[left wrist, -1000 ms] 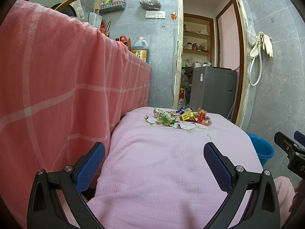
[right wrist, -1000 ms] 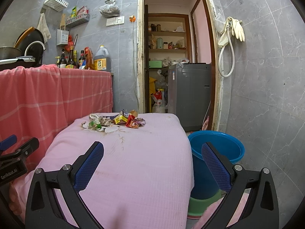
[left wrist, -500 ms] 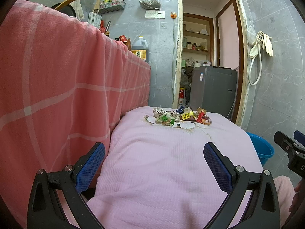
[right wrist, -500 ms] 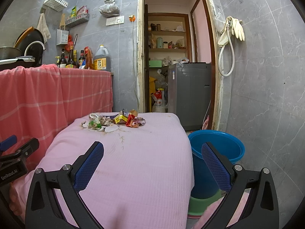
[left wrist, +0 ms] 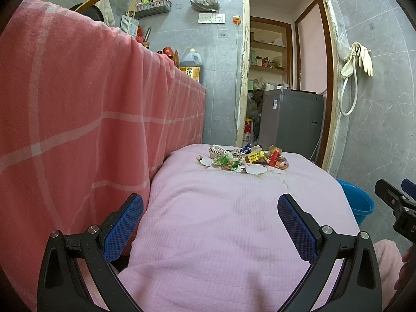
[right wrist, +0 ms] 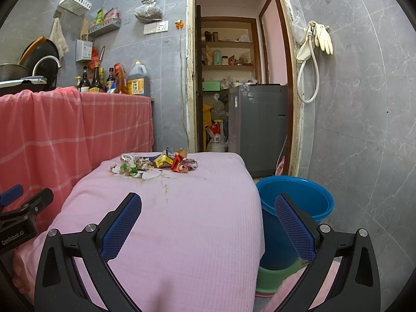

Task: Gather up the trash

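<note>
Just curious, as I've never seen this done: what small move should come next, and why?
Probably reach the right gripper forward toward the trash pile at the far end of the pink-covered table. Both sets of jaws are open and empty, and the blue bucket sits on its side.

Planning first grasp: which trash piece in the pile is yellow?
The small yellow wrapper mid-pile on the pink cloth; neighbours are red, green or white.

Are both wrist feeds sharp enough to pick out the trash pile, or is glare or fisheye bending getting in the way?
Left wrist: trash pile sharp, evenly lit, no glare; door frame bowed by fisheye. Right wrist: pile equally crisp, blue bucket clear; corners vignetted black.
</note>
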A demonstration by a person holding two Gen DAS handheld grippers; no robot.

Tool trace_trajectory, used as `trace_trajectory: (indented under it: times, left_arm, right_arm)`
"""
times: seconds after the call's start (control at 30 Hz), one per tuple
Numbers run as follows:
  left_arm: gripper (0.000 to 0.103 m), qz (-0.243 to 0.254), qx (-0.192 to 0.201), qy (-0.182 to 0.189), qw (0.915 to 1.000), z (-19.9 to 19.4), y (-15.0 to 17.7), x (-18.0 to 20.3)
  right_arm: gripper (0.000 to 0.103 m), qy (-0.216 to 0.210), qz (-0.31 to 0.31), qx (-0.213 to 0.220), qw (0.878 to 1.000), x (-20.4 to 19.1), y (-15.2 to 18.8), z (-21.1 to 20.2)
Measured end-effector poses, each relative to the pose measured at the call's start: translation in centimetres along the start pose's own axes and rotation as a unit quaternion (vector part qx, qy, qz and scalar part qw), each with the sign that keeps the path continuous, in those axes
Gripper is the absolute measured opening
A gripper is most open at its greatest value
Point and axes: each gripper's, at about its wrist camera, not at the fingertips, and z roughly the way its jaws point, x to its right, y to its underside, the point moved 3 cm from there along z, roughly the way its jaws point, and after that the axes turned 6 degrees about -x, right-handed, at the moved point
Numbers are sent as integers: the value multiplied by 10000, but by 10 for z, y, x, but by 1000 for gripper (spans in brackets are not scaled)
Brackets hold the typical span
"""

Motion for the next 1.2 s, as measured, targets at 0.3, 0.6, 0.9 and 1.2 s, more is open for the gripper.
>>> trace_trajectory:
  times: [0.3,0.6,0.9,1.2]
  left_arm:
    - [101,11,55,-65,10000,14,-9,-3]
    - [101,10,20,-187,9998,45,-41,-8]
    - [101,62,-390,-88,9992,100,-69,-10]
    - [101,-38,-1350,233,9906,177,-79,-13]
  right_arm:
    - [103,-46,-106,143,9998,3,-10,6]
    - [103,-75,-273,343,9990,9,-40,27]
    - [103,-378,-280,228,9986,19,-76,85]
    - [103,-1045,-459,-299,9930,9,-80,170]
